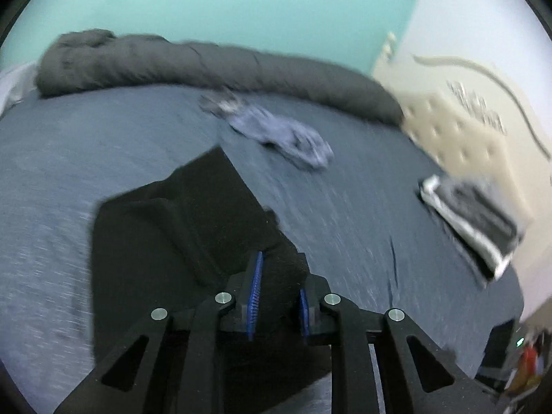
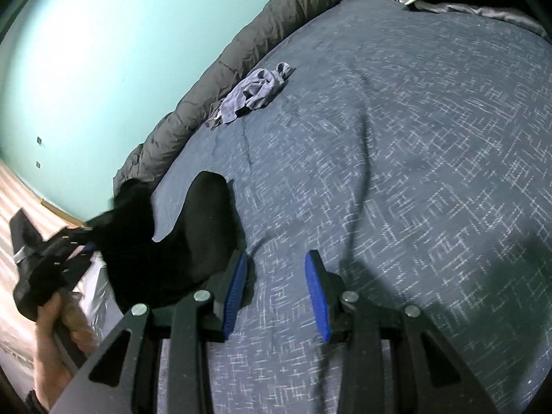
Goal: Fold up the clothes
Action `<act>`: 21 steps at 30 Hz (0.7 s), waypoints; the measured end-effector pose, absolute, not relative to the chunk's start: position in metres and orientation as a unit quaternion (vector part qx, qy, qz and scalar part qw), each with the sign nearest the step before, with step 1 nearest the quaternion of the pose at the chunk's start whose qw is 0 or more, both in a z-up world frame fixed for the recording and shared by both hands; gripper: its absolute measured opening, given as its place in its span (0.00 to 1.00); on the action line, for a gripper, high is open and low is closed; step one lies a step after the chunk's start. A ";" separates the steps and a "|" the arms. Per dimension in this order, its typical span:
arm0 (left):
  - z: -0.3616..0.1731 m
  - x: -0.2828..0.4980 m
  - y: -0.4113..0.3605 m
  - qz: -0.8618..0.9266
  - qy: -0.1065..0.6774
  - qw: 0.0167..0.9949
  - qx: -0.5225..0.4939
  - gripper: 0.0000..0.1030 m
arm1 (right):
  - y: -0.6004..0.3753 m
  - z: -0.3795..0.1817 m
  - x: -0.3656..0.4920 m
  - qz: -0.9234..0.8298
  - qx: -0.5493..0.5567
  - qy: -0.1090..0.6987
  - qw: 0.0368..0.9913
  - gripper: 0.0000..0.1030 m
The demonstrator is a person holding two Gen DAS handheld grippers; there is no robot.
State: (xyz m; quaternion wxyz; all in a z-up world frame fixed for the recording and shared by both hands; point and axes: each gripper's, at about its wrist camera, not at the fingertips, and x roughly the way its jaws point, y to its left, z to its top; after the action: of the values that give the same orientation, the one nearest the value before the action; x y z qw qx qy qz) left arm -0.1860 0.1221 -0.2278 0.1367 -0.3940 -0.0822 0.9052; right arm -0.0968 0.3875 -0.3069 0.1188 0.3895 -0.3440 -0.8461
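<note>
Blue-grey bedding with a pale crosshatch weave [image 2: 396, 172] is spread over the bed, which fills most of both views. A dark grey duvet [image 1: 207, 65] is rolled in a long ridge along the far edge of the bed, against a mint-green wall [image 1: 241, 3]. A beige tufted headboard [image 1: 459, 138] is seen to the right in the left wrist view, set against a white wall, and a folded stack of black and white clothes [image 1: 472, 224] is laid just before it. A crumpled pale blue garment [image 2: 255, 91] is left on the bedding close to the duvet. Striped flooring [image 2: 20, 200] is glimpsed beyond the bed's edge.

A black garment [image 1: 165, 227] is draped on the near part of the bed. The left hand-held gripper [image 1: 277, 286] is clamped on a bunched fold of it, and a bare hand [image 2: 58, 331] is wrapped round its handle. The right hand-held gripper [image 2: 276, 293] is held with its jaws apart over the bedding, nothing between them, its left blue pad [image 2: 234, 293] just beside the black garment's edge.
</note>
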 end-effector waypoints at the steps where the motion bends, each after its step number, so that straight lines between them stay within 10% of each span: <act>1: -0.239 -0.188 0.132 0.900 -0.073 0.136 -0.407 0.18 | 0.389 -0.308 -0.097 -0.845 0.390 -0.346 0.118 0.35; 11: -0.265 -0.180 0.145 0.889 -0.073 0.142 -0.430 0.20 | 0.391 -0.315 -0.102 -0.839 0.398 -0.353 0.116 0.35; 17: -0.238 -0.164 0.119 0.887 -0.105 0.166 -0.419 0.59 | 0.385 -0.311 -0.101 -0.842 0.395 -0.346 0.122 0.37; 21: -0.216 -0.142 0.074 0.900 -0.138 0.156 -0.384 0.60 | 0.380 -0.307 -0.102 -0.842 0.390 -0.348 0.132 0.44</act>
State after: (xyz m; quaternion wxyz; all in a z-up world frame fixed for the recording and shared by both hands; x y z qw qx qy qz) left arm -0.1424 0.0744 -0.2162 0.1557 -0.3837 -0.1380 0.8997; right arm -0.1016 0.3795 -0.3071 0.1324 0.3898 -0.3480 -0.8422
